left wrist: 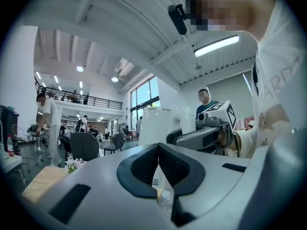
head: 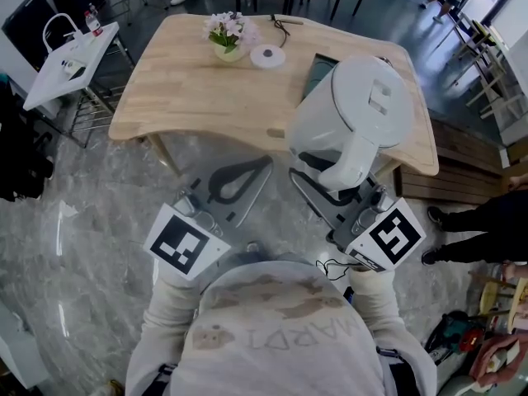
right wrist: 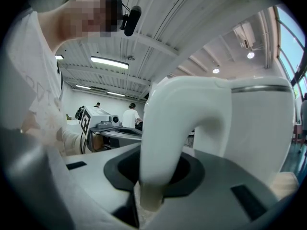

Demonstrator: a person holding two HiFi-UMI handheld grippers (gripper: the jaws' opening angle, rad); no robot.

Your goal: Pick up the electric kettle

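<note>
The right tongs (head: 337,190) are clamped on the white handle (right wrist: 165,128) of the electric kettle (head: 355,106). Its lid is down, so its inside is hidden. The kettle body stands just beyond these tongs, over the near right edge of the wooden surface (head: 190,97). The left tongs (head: 241,178) sit just to the left of the right ones, their 2 jaws closed together with nothing between them. Well beyond the left tongs, a small pot (head: 228,52) holds pale flowers (head: 224,28), with a white tape roll (head: 267,55) just beside it.
</note>
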